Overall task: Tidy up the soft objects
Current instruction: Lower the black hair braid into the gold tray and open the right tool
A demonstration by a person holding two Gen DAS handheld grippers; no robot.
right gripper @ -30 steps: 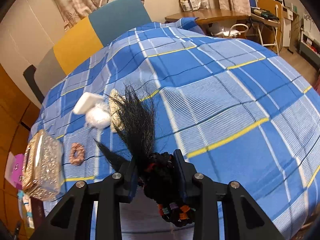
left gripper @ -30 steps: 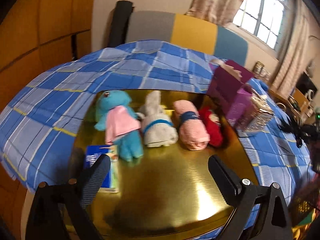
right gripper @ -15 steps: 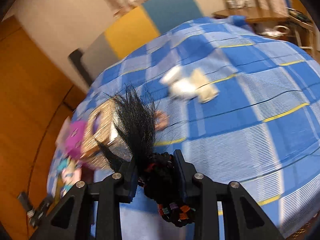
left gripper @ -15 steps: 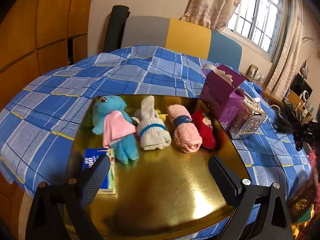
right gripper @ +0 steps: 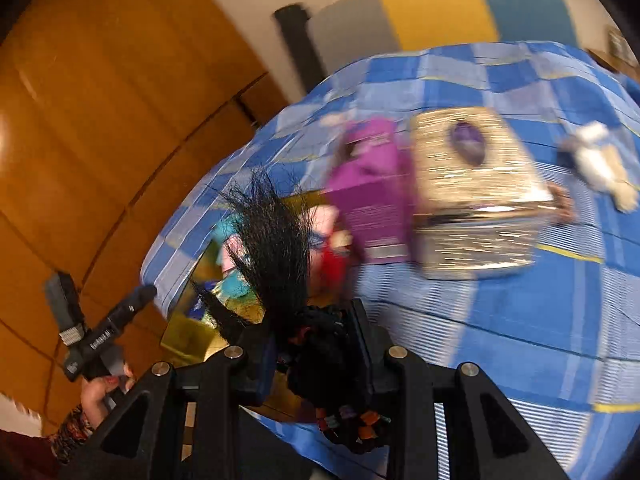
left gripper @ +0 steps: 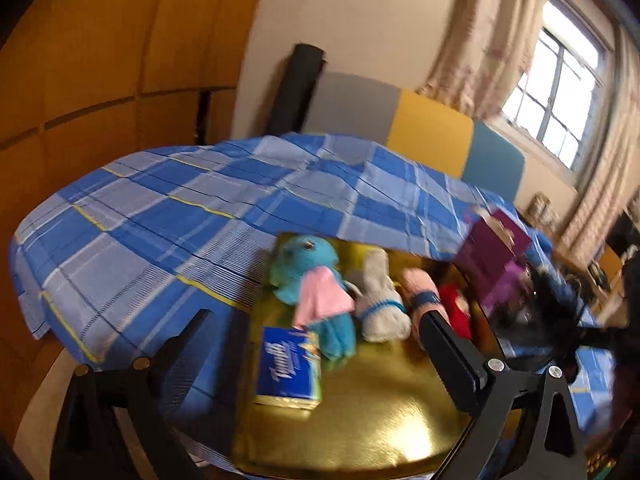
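Black hair tuft with a beaded black knot (right gripper: 332, 364) is clenched between the right gripper (right gripper: 316, 344) pads, strands fanning up and left and a beaded end hanging below the jaws; grip looks to sit on the knot only, so a fast swing could shed it or let it rotate out. Left gripper (left gripper: 312, 344) is released, jaws wide and empty, hovering over the near edge of the gold tray (left gripper: 380, 420). Both views are motion-blurred, so placement accuracy is a risk. On the tray, nearest is a blue tissue pack (left gripper: 288, 364), then a row left to right: teal plush in a pink dress (left gripper: 316, 300), grey-white rolled plush (left gripper: 380, 304), pink roll with blue band (left gripper: 424, 300), red plush (left gripper: 456, 308). Free tray surface is mostly near and right; dropping the tuft onto the row would bury or knock the plush out of line. Loose strands could snag on the purple carton (right gripper: 372, 200) or the woven gold tissue box (right gripper: 476, 192) just right of the tray and drag them. In the left view the tuft already shows at right, near the left gripper, so the two tools could clash over the tray. Farther right on the blue checked cloth (right gripper: 520, 320) a white-and-cream soft item (right gripper: 600, 164) is not yet sorted, easy to miss.
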